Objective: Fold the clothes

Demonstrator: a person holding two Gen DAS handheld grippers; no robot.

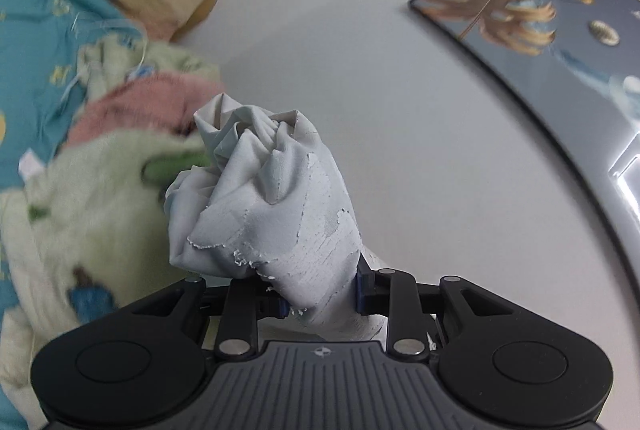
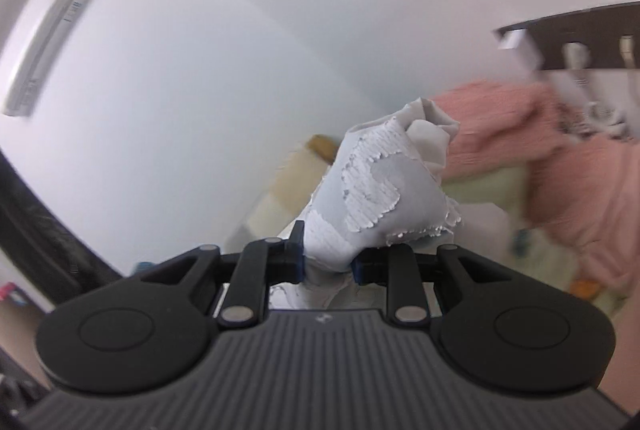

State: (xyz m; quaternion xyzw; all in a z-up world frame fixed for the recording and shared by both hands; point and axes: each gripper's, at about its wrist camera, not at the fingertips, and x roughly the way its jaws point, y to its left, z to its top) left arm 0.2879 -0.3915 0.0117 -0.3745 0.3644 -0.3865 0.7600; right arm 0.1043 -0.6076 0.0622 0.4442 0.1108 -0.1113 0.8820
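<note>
White wall fills both views as I lift the pale grey garment (image 1: pixel 264 197) clear of the clothes pile (image 1: pixel 100 165), left gripper (image 1: pixel 320 294) and right gripper (image 2: pixel 328 262) each clamped on a bunched corner; next, I judge, spread it flat.

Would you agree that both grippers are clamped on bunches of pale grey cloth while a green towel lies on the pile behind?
Almost: the towel is pink, as the right wrist view shows. The left gripper and right gripper are indeed clamped on the pale grey cloth.
</note>
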